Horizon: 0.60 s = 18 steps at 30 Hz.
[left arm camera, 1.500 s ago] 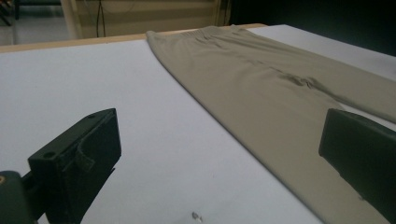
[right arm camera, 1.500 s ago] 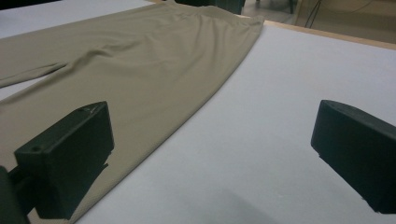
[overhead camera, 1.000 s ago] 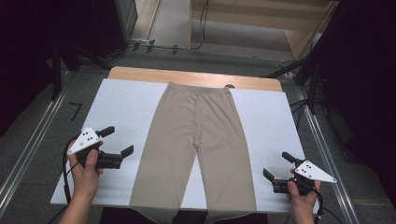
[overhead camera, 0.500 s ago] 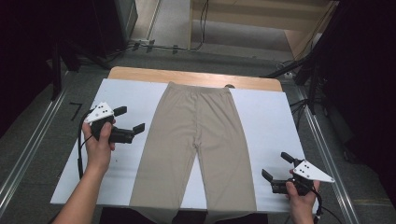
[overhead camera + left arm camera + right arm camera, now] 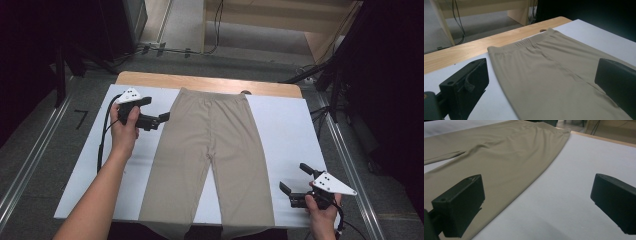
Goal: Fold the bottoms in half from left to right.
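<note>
beige leggings [image 5: 210, 150] lie flat; left gripper view shows elastic waistband [image 5: 524, 43]; both hand-held grippers gape wide, empty.

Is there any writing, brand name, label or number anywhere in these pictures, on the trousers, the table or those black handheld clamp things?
"7": a dark mark shaped like this digit on the grey floor left of the table; whether it is truly a number cannot be told.
Beige trousers: no label, tag or print shows.
Left gripper and right gripper: dots on their grey plates, no letters.
White sheet: blank.
</note>
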Tool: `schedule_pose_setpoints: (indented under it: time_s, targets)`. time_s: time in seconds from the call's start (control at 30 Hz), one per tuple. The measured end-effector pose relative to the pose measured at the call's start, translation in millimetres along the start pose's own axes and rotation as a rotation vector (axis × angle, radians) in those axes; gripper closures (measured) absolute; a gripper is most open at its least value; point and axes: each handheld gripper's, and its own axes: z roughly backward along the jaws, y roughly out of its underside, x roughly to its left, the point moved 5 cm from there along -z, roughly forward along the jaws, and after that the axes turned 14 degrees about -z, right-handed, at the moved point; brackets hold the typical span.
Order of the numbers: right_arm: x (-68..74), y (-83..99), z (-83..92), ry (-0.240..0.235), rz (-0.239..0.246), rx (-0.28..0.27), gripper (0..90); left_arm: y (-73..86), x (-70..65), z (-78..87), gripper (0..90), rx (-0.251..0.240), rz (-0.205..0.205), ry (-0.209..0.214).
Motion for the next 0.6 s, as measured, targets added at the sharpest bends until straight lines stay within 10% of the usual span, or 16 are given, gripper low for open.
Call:
schedule_pose_setpoints:
  time_s: [0.27,0.4,0.6]
  targets:
    - [0.8,0.6,-0.5,-0.002,0.001,0.009,0.0,-10.4,17.4,-42.1,6.4,0.063,0.038,0.032]
    - [-0.4,0.1,0.4,-0.02,-0.018,-0.002,0.0,-12.6,24.2,-63.4,14.3,0.138,0.018,-0.016]
    - [1.0,0.8,0.4,-0.022,-0.004,0.002,0.0,-9.1,42.3,-97.9,31.5,0.225,0.145,-0.04]
